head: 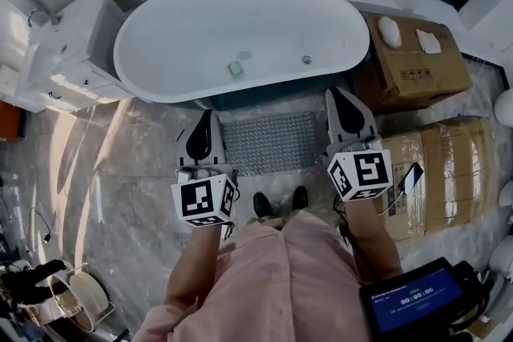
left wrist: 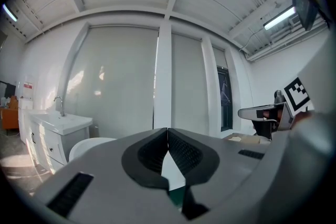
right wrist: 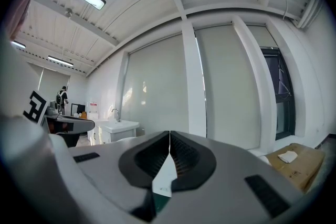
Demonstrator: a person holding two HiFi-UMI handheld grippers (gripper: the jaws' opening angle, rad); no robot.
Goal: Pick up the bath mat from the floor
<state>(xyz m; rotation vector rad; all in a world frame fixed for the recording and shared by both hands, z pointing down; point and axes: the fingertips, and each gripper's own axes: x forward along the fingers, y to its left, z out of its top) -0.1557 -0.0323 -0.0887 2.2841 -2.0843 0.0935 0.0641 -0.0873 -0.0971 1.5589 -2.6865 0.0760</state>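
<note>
The bath mat [head: 269,142] is a grey textured rectangle flat on the marble floor, right in front of the white bathtub [head: 240,40]. My left gripper [head: 210,115] is held level above the mat's left edge, its jaws shut with nothing between them. Over the mat's right edge is my right gripper [head: 332,94], likewise shut and empty. In the left gripper view the left gripper [left wrist: 168,131] has its black pads closed together and points at the far wall. The right gripper [right wrist: 169,135] shows the same in the right gripper view. Neither gripper view shows the mat.
A white vanity cabinet [head: 72,52] stands left of the tub. Cardboard boxes [head: 417,64] sit at the right, with more flat cardboard [head: 437,172] on the floor. The person's shoes [head: 280,203] stand just behind the mat. A screen device [head: 417,304] is at the lower right.
</note>
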